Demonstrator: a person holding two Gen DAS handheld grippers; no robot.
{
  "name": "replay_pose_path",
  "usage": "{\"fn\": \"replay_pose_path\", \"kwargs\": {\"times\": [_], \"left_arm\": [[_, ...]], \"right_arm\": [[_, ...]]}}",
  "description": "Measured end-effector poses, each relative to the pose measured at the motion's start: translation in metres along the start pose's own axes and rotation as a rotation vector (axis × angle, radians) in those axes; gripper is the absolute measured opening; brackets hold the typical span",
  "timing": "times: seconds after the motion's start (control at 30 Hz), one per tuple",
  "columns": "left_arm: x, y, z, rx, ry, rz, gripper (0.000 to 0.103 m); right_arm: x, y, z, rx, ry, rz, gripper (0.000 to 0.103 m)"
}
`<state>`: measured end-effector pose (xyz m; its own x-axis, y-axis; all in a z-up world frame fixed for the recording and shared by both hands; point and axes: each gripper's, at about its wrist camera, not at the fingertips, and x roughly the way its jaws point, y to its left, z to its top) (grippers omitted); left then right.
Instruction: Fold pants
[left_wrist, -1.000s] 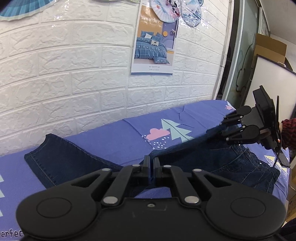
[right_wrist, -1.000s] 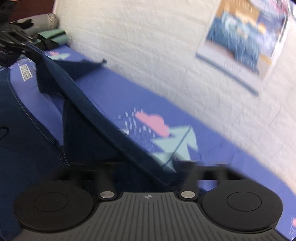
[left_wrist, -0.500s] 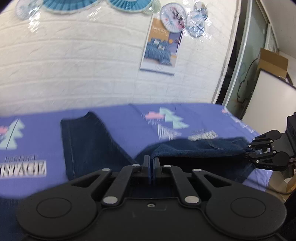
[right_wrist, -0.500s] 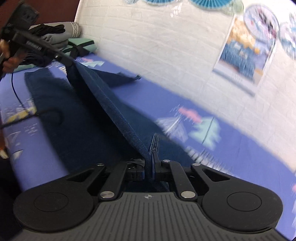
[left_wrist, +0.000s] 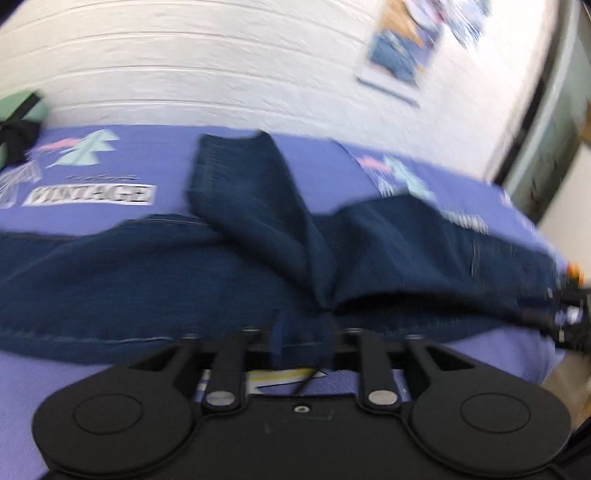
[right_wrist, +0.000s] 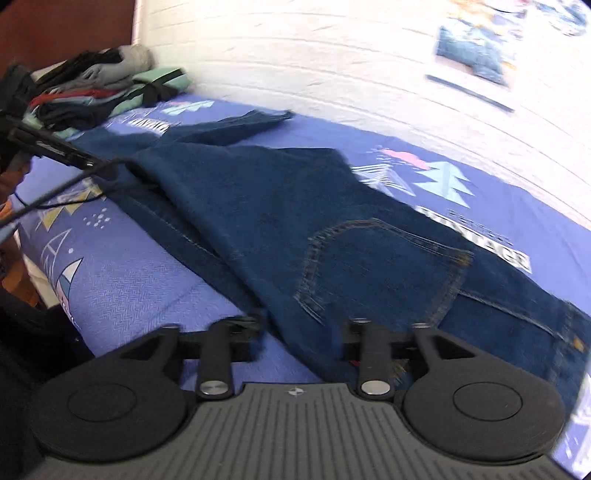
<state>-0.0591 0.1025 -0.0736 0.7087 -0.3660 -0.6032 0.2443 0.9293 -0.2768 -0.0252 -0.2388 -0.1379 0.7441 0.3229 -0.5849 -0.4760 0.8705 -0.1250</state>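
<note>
Since the left gripper (left_wrist: 301, 334) and right gripper (right_wrist: 299, 332) both look parted around the jeans (right_wrist: 295, 206) at bottom center, whoever's folding should flatten that leg crease before pulling away.

Pants (right_wrist: 295, 206) on bedsheet (right_wrist: 122, 280) — clothes pile (right_wrist: 85, 88) behind.

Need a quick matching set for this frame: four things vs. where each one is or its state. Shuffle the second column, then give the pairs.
Things
1. jeans
2. pile of folded clothes
3. poster
4. right gripper

Place or state
A. stacked at the far end of the bed, by the wall
B. jaws apart, over the near edge of the denim
C. hung on the white brick wall
D. spread on the purple bedsheet, back pocket facing up

Pairs: 1-D, 2-A, 3-C, 4-B
</note>
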Motion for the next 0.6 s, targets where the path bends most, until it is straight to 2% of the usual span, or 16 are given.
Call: {"fn": "replay_pose_path", "kwargs": {"times": [0.03, 0.1, 0.17, 0.23, 0.3, 0.4, 0.6], "left_arm": [[-0.008, 0.005, 0.003, -0.040, -0.021, 0.002, 0.062], [-0.020, 0.013, 0.011, -0.113, -0.063, 0.017, 0.067], [-0.022, 0.012, 0.018, -0.145, -0.098, 0.044, 0.076], [-0.013, -0.001, 0.026, -0.076, -0.113, 0.093, 0.083], [0.003, -0.013, 0.031, -0.010, -0.109, 0.131, 0.090], [0.033, -0.015, 0.039, -0.025, -0.060, 0.112, 0.091], [0.064, -0.017, 0.035, -0.053, -0.006, 0.165, 0.093]], "right_arm": [[-0.007, -0.006, -0.002, 0.042, -0.013, -0.011, 0.081], [-0.019, -0.017, -0.005, 0.153, -0.053, -0.050, 0.081], [-0.032, -0.031, -0.010, 0.256, -0.110, -0.122, 0.082], [-0.044, -0.044, -0.016, 0.337, -0.167, -0.224, 0.084], [-0.049, -0.056, -0.023, 0.414, -0.186, -0.321, 0.086], [-0.046, -0.073, -0.036, 0.499, -0.151, -0.389, 0.088], [-0.038, -0.091, -0.057, 0.603, -0.136, -0.394, 0.090]]}}
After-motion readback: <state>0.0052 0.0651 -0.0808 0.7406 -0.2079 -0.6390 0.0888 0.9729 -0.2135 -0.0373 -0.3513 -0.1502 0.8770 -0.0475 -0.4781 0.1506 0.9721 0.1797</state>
